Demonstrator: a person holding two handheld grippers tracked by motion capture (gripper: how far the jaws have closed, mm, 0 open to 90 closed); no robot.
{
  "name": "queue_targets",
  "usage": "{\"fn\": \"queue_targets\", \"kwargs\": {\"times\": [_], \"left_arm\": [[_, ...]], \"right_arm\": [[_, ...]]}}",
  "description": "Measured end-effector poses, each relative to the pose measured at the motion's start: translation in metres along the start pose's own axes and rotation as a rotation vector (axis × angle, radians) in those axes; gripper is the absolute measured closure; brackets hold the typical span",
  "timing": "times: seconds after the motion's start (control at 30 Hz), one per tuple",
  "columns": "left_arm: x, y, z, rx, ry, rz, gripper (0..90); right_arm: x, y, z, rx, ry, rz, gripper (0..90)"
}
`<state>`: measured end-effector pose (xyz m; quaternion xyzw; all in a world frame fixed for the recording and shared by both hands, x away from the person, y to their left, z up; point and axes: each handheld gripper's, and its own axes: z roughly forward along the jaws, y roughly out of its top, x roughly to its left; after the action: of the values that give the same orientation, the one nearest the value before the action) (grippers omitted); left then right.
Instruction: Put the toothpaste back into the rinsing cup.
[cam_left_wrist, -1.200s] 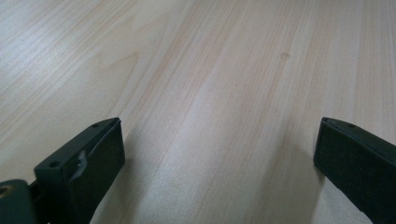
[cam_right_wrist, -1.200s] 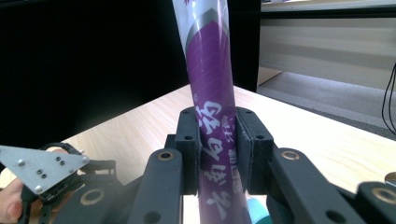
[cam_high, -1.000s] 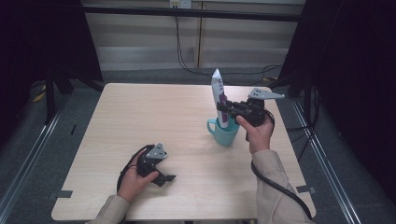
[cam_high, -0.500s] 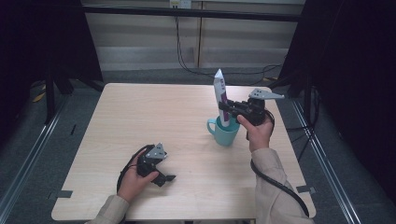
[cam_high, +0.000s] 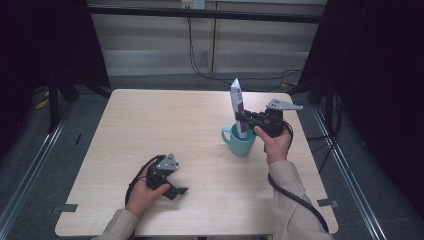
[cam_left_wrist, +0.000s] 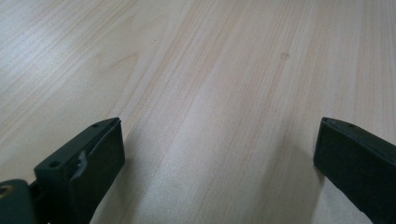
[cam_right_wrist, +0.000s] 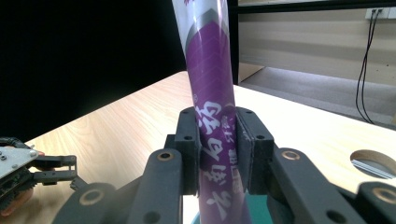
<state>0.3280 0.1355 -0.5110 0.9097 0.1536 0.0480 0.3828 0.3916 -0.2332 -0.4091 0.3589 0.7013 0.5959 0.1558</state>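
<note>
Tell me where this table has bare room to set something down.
The widest free patch is the far left of the table, from its left edge across to the teal mug. A smaller strip lies along the near edge between the forearms. It is crowded at the right, where the right gripper clamps the purple tube in the mug, and around the left gripper.

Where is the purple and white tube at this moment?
The purple and white tube stands nearly upright at the table's right side in the high view, its lower end in the teal mug, clamped by the right gripper.
</note>
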Motion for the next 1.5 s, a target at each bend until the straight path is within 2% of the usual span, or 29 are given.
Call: {"fn": "queue_targets", "kwargs": {"times": [0.73, 1.23, 1.5], "left_arm": [[0.000, 0.000, 0.000, 0.001, 0.000, 0.001, 1.8], [0.000, 0.000, 0.000, 0.001, 0.000, 0.001, 1.7], [0.000, 0.000, 0.000, 0.001, 0.001, 0.001, 1.8]], "right_arm": [[-0.014, -0.024, 0.001, 0.033, -0.039, 0.009, 71.7], [-0.017, -0.037, 0.006, 0.069, -0.060, 0.019, 71.3], [-0.016, -0.039, 0.006, 0.090, -0.070, 0.009, 71.1]]}}
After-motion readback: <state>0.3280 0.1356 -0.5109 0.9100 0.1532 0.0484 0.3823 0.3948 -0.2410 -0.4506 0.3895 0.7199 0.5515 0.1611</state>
